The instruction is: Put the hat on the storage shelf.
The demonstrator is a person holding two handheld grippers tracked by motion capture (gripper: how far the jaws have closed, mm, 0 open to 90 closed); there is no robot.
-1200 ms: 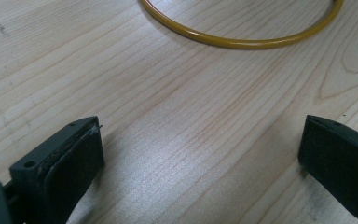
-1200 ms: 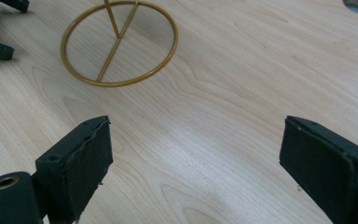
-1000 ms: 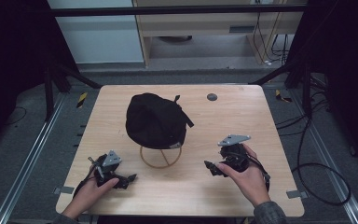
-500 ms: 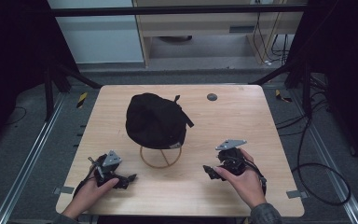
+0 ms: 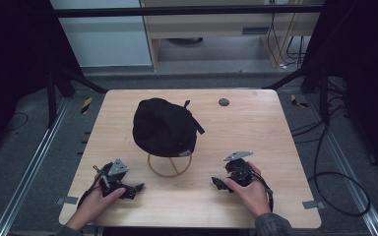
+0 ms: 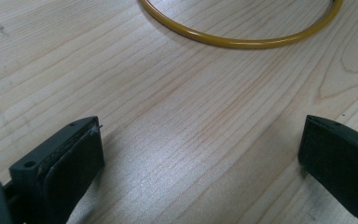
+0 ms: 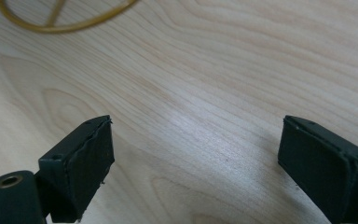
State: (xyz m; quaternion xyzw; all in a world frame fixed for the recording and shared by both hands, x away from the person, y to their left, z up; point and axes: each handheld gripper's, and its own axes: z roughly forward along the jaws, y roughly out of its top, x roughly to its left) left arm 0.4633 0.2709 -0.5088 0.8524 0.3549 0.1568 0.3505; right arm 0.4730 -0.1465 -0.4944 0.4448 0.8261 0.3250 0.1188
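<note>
Black cap (image 5: 163, 127) sits on yellow wire stand (image 5: 170, 164), mid-desk (image 5: 256, 132). Left tool (image 5: 134, 188) rests on desk near the stand's ring, jaws wide apart, nothing between. Right tool (image 5: 218, 183) on desk at the stand's other side, jaws likewise spread, empty.

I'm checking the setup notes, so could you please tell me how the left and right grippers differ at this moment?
The left gripper sits nearer the table's front edge and its left side; the right gripper lies a little farther forward, on the right side. In the high view the left one's tips point right, the right one's point left, both toward the yellow ring stand. Both are open, gripping nothing, low over bare wooden table.
</note>
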